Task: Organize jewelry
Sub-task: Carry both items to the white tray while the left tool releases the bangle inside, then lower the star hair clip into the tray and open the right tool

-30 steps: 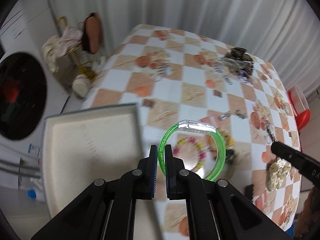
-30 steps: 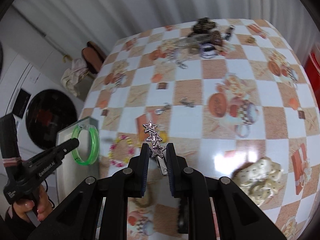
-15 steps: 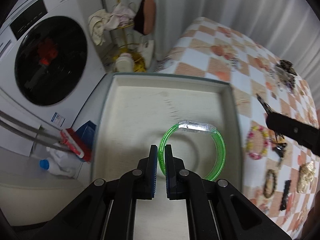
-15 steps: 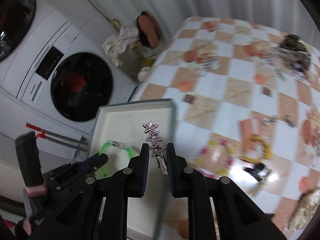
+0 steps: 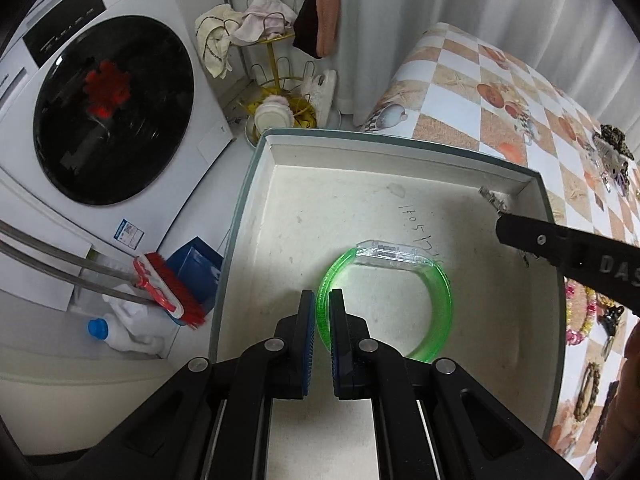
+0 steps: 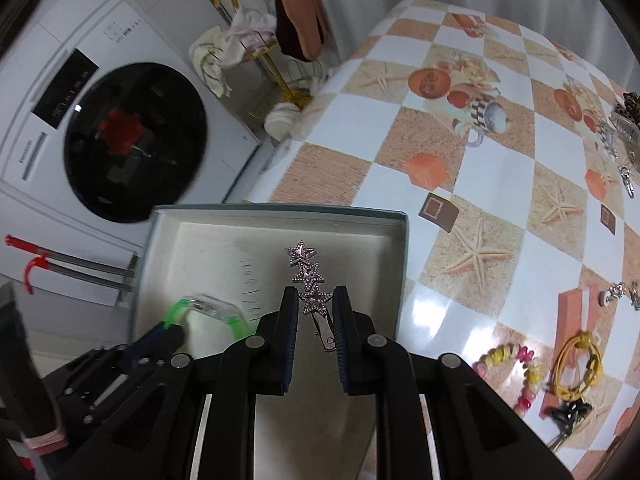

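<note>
My left gripper (image 5: pixel 322 300) is shut on a green translucent bangle (image 5: pixel 434 280) with a clear section, held over the white box tray (image 5: pixel 320 216). The bangle also shows in the right wrist view (image 6: pixel 200 308). My right gripper (image 6: pixel 315 298) is shut on a silver hair clip with three pink stars (image 6: pixel 306 272), held over the same tray (image 6: pixel 224 236). The right gripper also shows in the left wrist view (image 5: pixel 500 220), over the tray's right side, the clip's tip (image 5: pixel 490 196) poking past it.
The tray sits at the left edge of a checkered table (image 6: pixel 492 184). Beaded bracelets (image 6: pixel 516 372), a yellow ring (image 6: pixel 576 364) and a pile of jewelry (image 5: pixel 612 152) lie on the table. A washing machine (image 5: pixel 108 108) and a rack (image 5: pixel 276 80) stand beyond.
Both grippers have moved left from above the table to above the tray, still holding the bangle and the star clip.
</note>
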